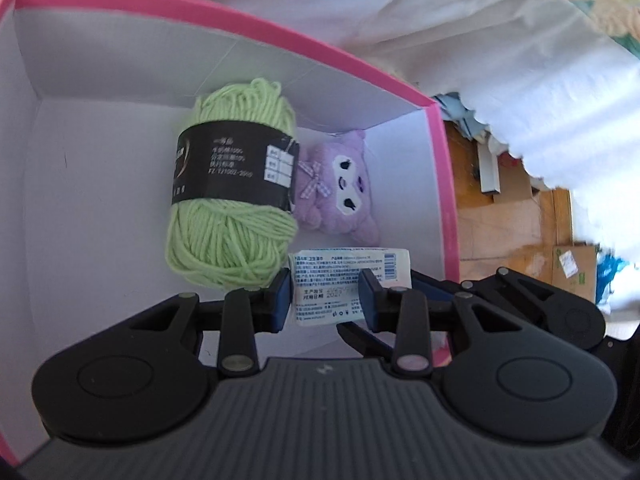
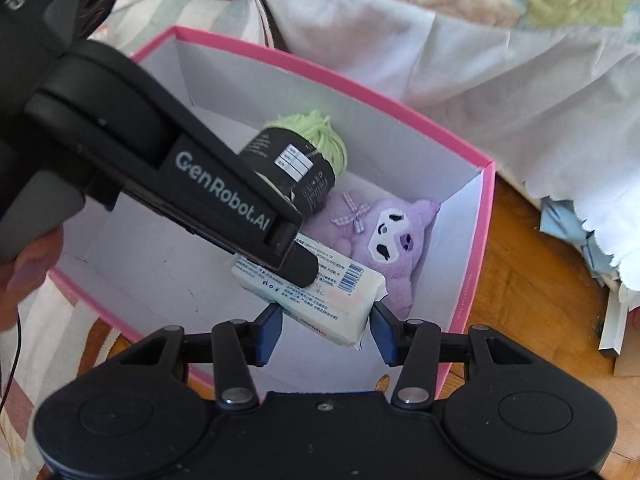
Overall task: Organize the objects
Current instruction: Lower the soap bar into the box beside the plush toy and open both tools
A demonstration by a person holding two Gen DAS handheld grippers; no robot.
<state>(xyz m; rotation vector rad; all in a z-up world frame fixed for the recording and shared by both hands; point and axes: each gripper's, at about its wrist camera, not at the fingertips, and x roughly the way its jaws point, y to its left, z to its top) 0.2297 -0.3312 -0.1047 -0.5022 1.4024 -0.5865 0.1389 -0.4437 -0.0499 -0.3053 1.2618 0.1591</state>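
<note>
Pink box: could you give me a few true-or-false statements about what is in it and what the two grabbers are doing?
1. The pink box holds a green yarn ball. True.
2. The purple plush toy lies outside the box. False: it lies inside, beside the yarn.
3. The yarn's paper band is white. False: it is black.
4. The left gripper has its jaws on either side of the wipes pack. True.
5. The right gripper has its jaws shut. False: they are open.

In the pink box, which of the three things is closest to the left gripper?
The white wipes packet, lying between the left gripper's fingers. The green yarn and purple plush sit farther back.
</note>
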